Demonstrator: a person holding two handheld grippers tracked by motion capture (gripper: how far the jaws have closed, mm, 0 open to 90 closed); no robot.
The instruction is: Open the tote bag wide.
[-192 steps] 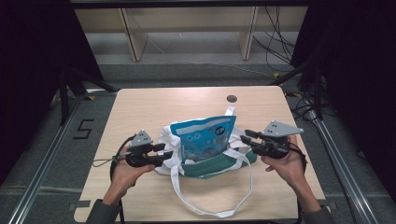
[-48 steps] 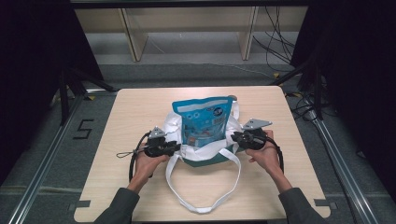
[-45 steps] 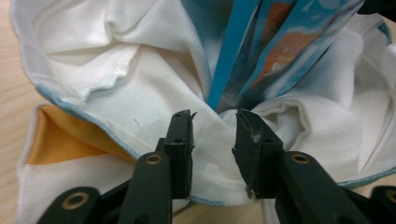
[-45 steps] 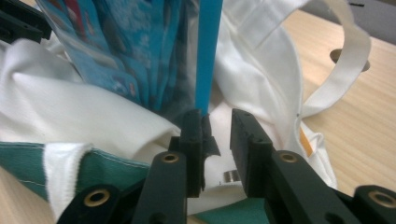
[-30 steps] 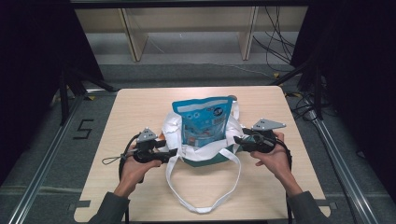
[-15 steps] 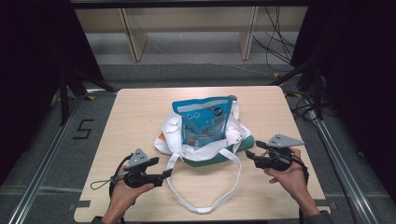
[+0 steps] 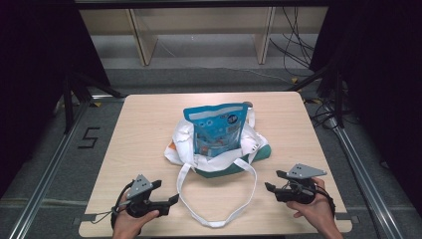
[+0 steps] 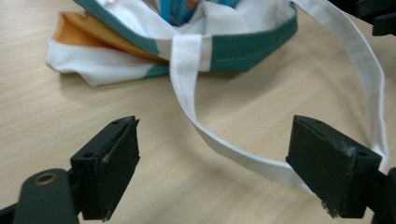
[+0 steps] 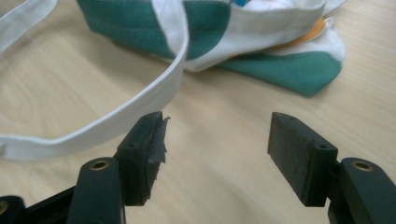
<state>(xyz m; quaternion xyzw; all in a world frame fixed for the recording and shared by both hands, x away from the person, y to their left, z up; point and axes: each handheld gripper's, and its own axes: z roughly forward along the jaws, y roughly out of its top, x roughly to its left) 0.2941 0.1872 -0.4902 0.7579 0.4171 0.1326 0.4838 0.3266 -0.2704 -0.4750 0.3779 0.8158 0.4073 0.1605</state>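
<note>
Both hands drew back from the tote bag (image 7: 219, 149), left claw (image 7: 171, 200) and right claw (image 7: 268, 187) opening, empty

Pouch (image 7: 217, 130) in bag (image 7: 256, 148) mid-table (image 7: 149, 119)

A pale wooden table (image 7: 149, 119) stands before wooden shelving (image 7: 144, 40) on grey floor (image 7: 209, 74).

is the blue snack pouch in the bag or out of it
In. The blue snack pouch stands inside the white and green cloth tote bag, its top rising above the bag's rim.
</note>
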